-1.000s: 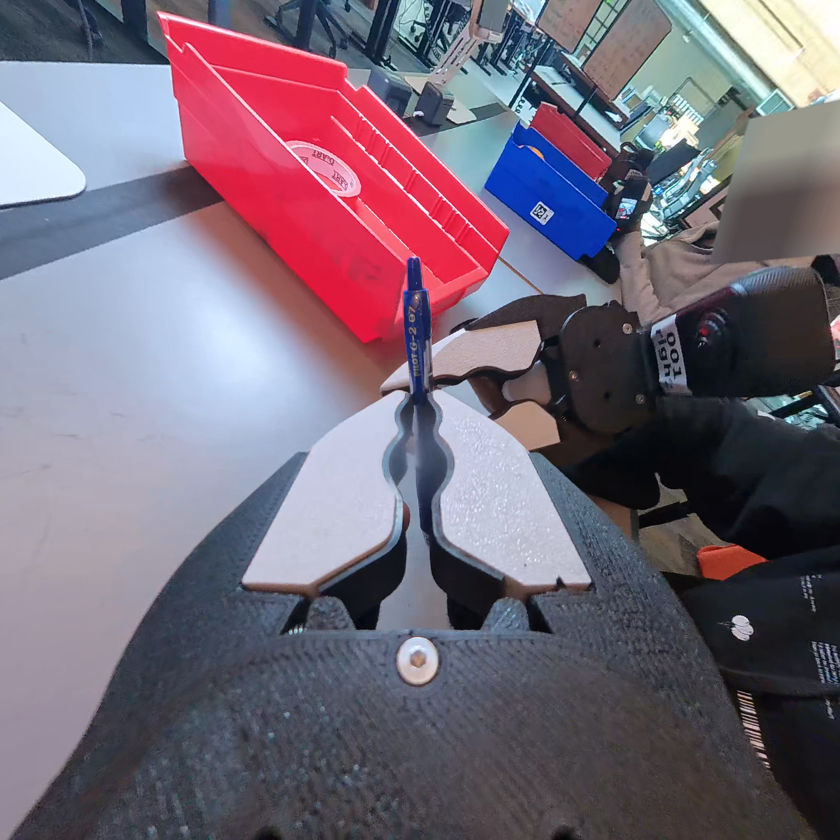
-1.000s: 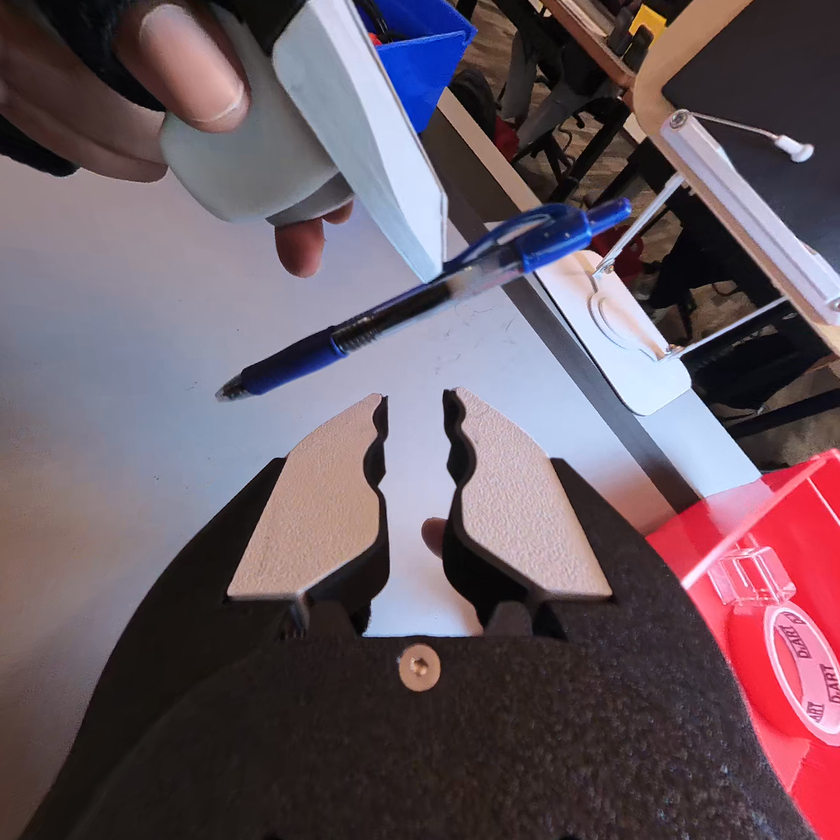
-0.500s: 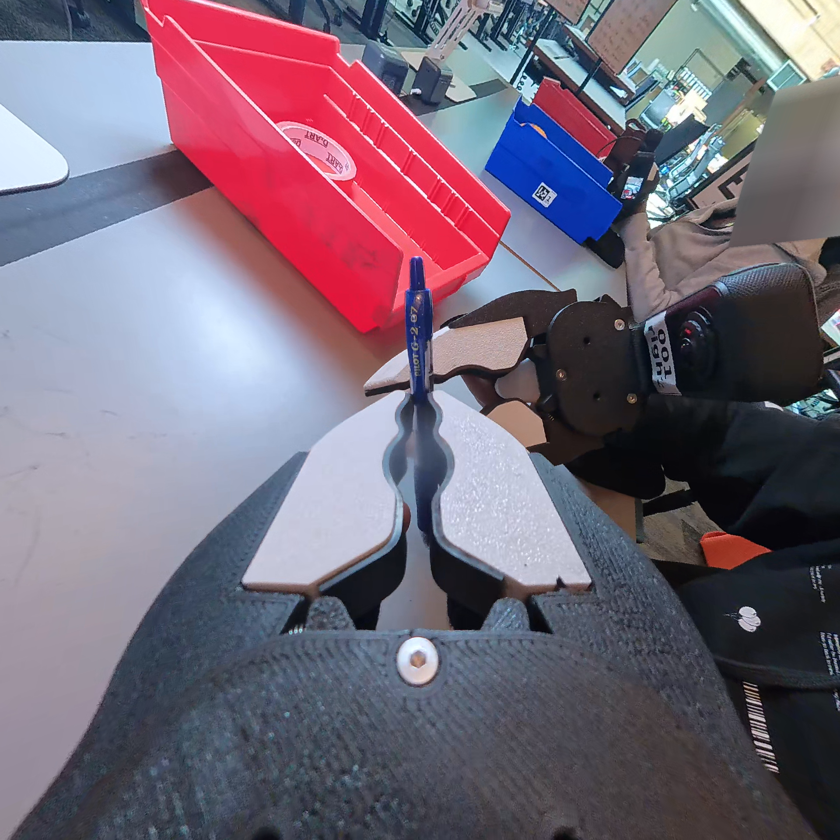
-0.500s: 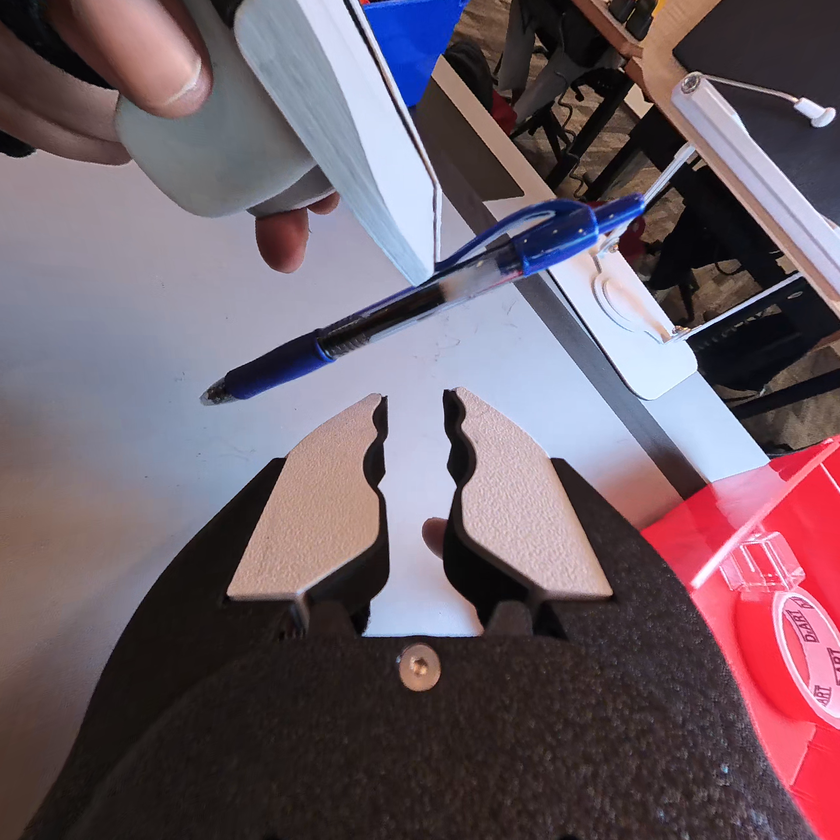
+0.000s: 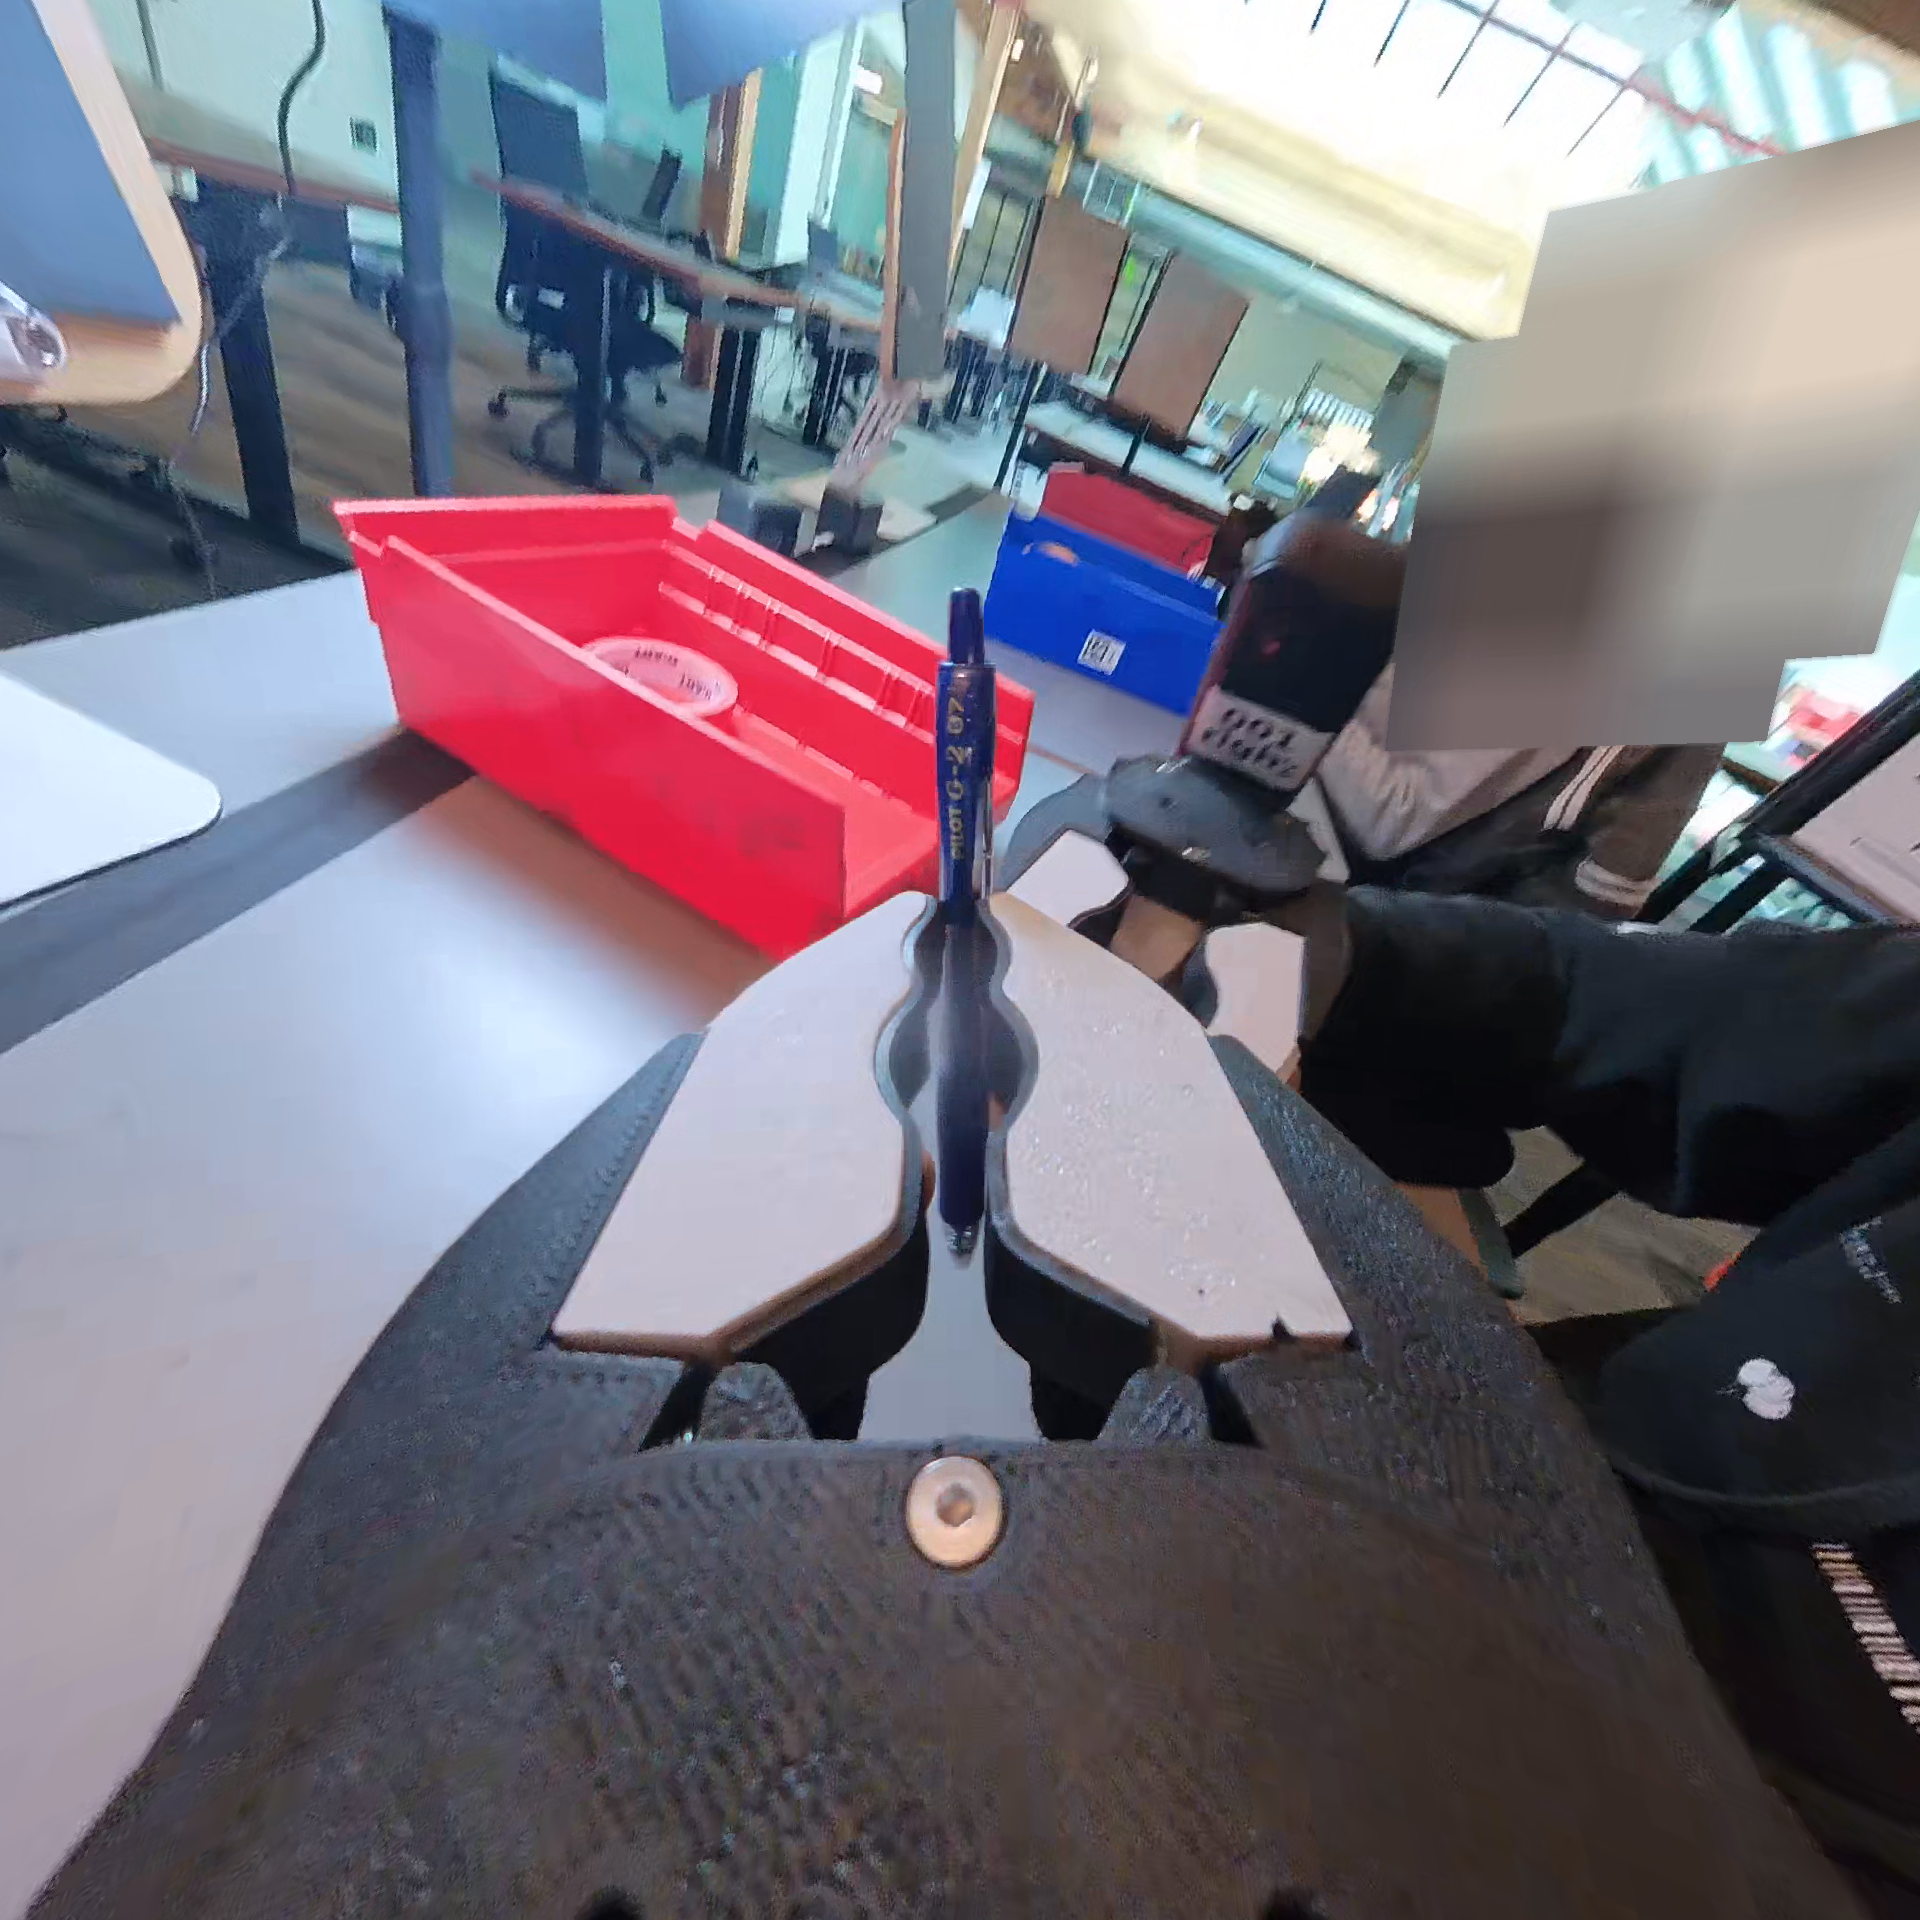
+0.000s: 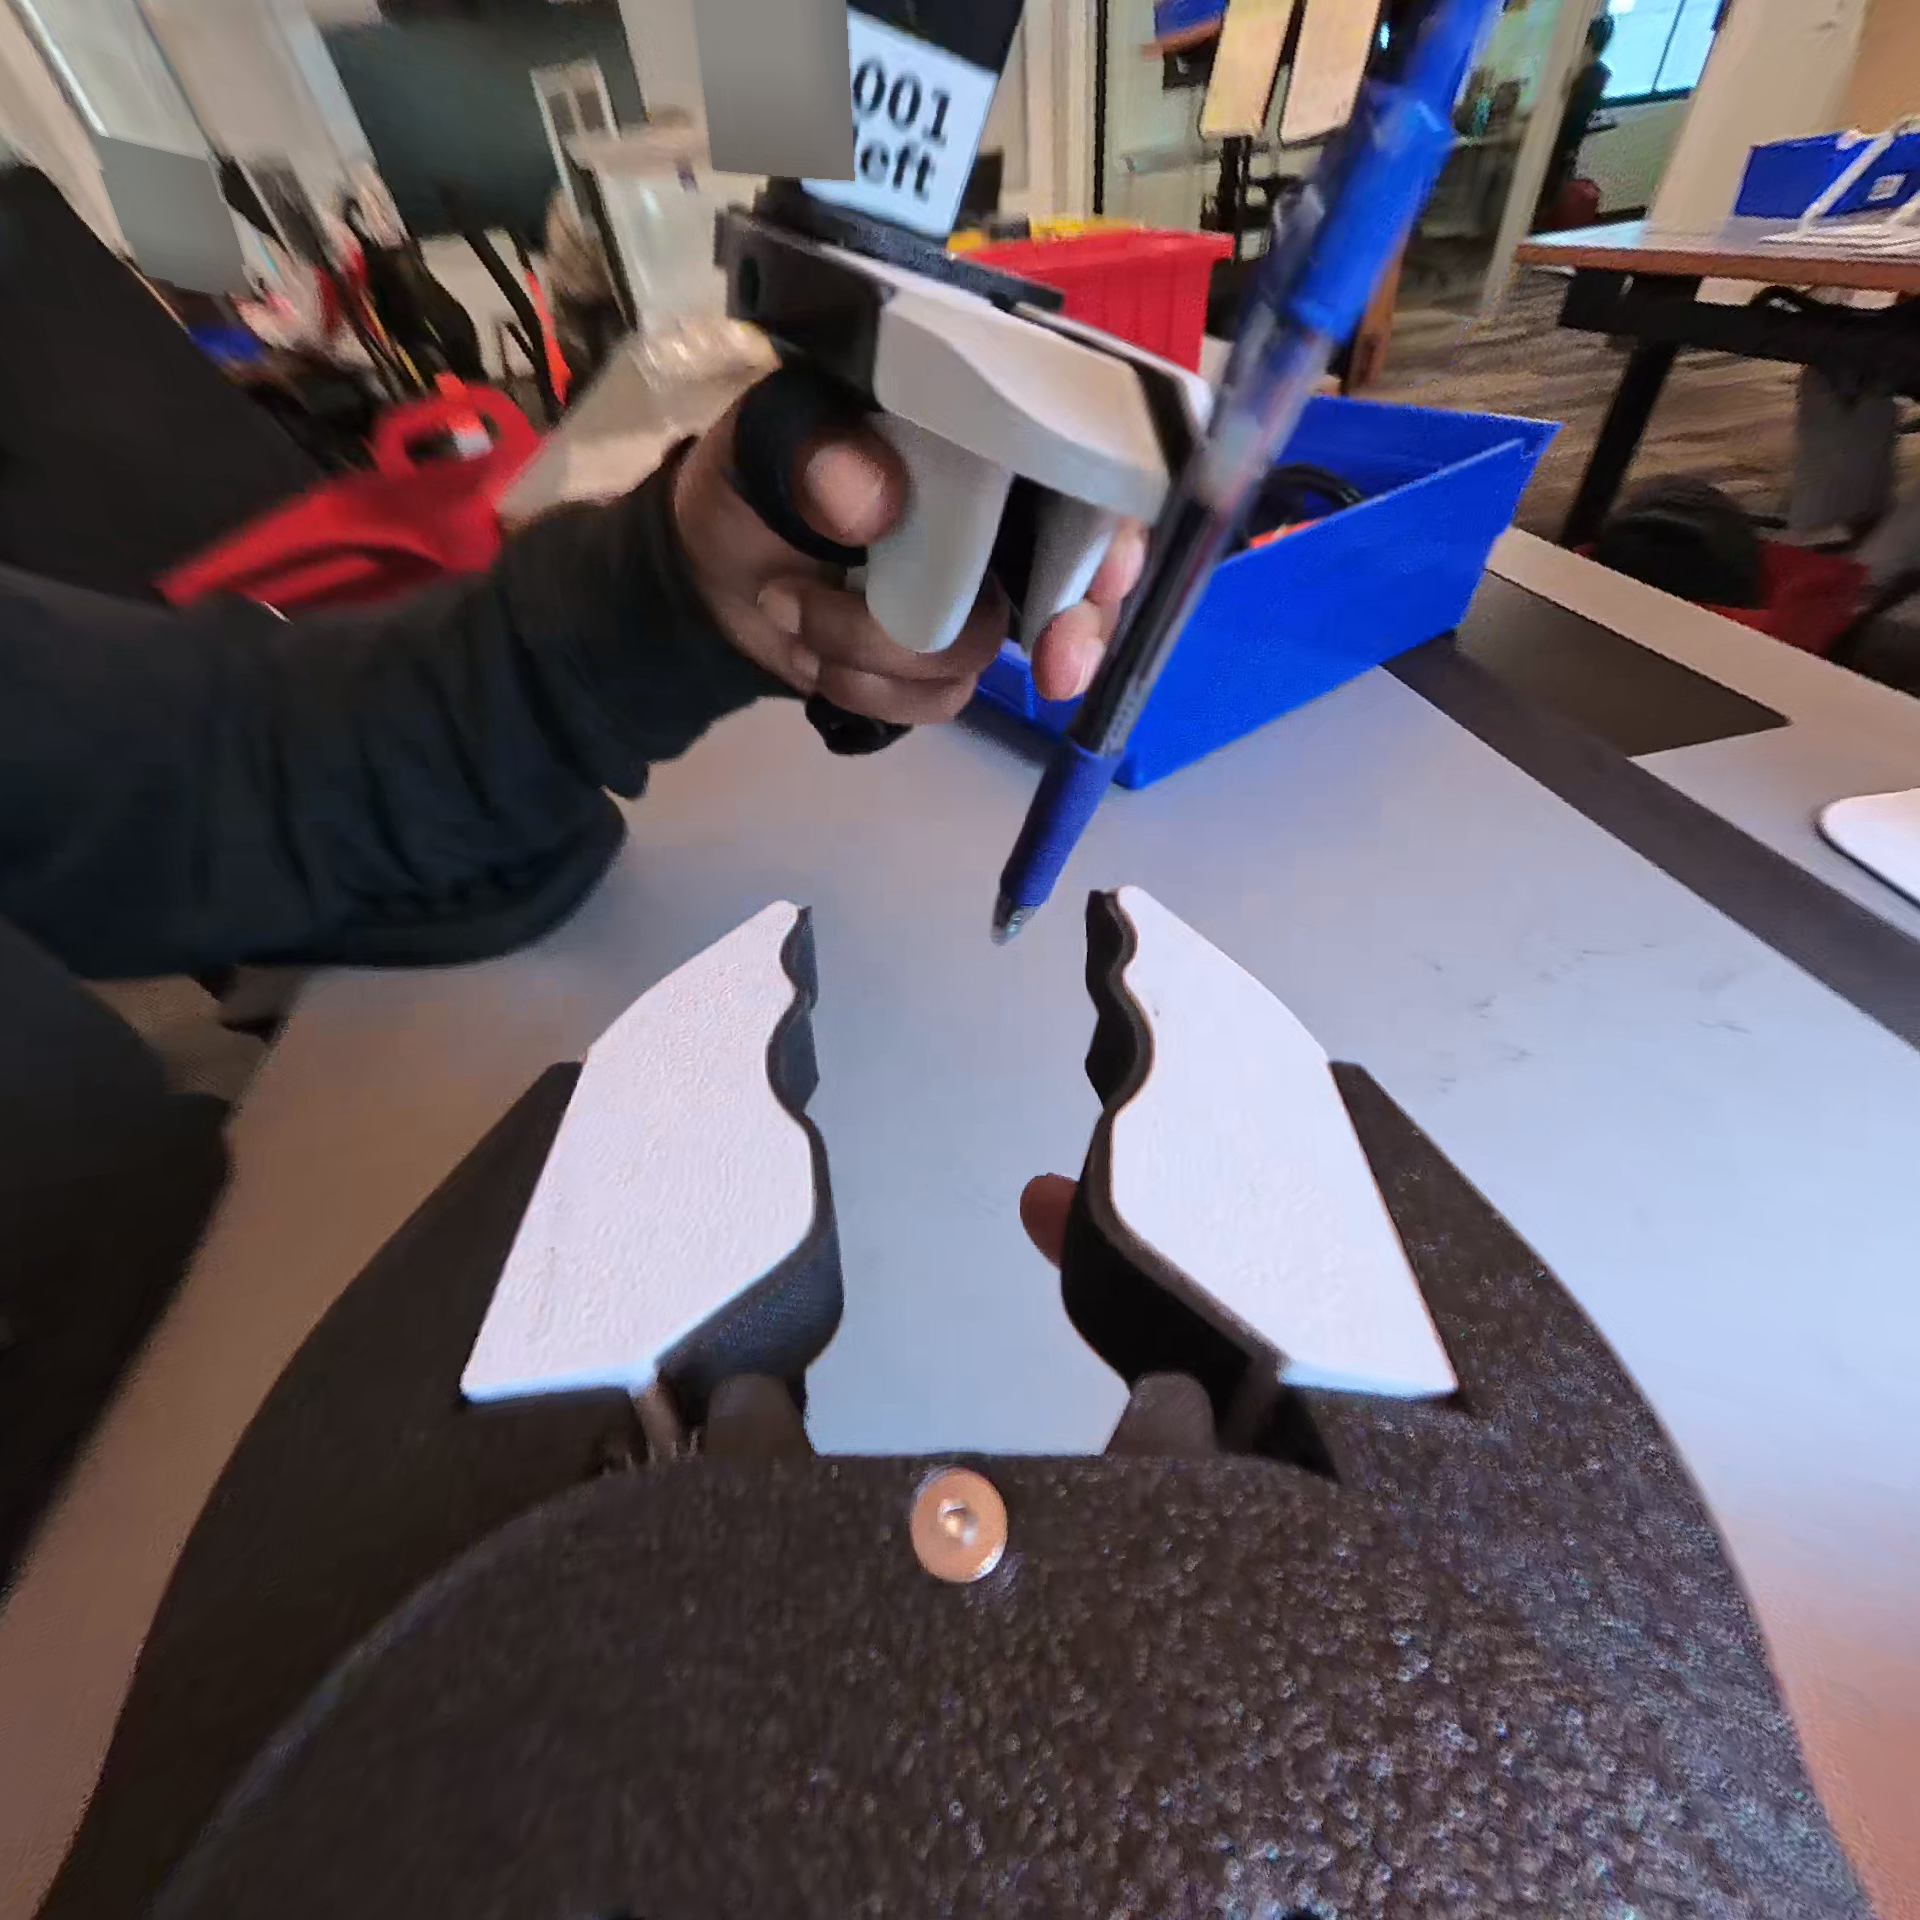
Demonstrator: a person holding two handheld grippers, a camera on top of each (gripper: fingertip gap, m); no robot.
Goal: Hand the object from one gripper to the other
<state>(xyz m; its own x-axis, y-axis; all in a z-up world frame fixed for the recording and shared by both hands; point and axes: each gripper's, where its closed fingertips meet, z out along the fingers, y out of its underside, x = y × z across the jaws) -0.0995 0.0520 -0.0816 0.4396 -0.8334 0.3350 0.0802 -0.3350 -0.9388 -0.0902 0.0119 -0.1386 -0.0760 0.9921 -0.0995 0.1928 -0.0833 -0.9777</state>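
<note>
My left gripper (image 5: 961, 914) is shut on a blue pen (image 5: 964, 769), with both pads pressed on its barrel. The clip end sticks out past the fingertips. In the right wrist view the left gripper (image 6: 1174, 436) holds the pen (image 6: 1070, 810) steeply tilted above the grey table (image 6: 1455, 1039), tip pointing down. My right gripper (image 6: 948, 909) is open and empty. The pen's tip hangs just in front of the gap between its fingertips and touches neither pad. The right gripper (image 5: 1153, 904) also shows in the left wrist view, just right of my left fingertips.
A red bin (image 5: 623, 769) with a roll of tape (image 5: 665, 675) stands on the table behind the pen. A blue bin (image 6: 1330, 592) stands farther back. A white pad (image 5: 83, 790) lies at the table's left. A person's dark sleeve (image 6: 312, 727) reaches in from the left. Across from one pair of fingers to the other is roughly 7 cm.
The right jaws have opened wider. The pen has swung from lying across the right gripper's view to pointing steeply down at its gap. The left grasp on the pen is unchanged.
</note>
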